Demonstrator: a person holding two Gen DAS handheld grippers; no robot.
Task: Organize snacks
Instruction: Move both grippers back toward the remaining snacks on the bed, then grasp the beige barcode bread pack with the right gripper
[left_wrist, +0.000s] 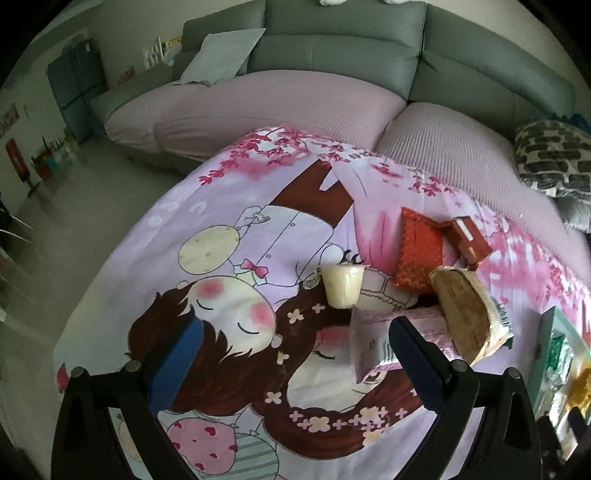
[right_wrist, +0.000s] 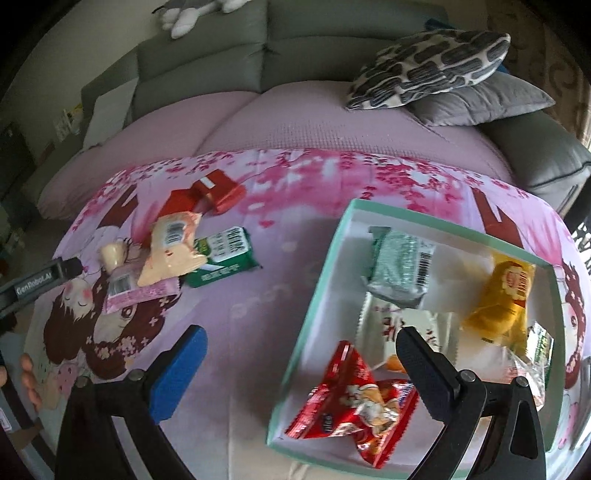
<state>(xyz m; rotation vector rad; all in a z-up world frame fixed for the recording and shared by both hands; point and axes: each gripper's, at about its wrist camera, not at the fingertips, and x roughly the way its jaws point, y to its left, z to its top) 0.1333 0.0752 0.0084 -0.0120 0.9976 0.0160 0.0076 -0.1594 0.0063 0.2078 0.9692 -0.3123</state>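
Left gripper (left_wrist: 295, 350) spread and empty, hovering low over a cartoon-print cloth (left_wrist: 221, 236), its right finger just beside a pink wafer packet (left_wrist: 373, 343) in the loose snack pile. Right gripper (right_wrist: 301, 354) spread, empty, above the mint-edged tray's (right_wrist: 314, 295) near rim. Likely next: close on the pink packet, carry it to the tray
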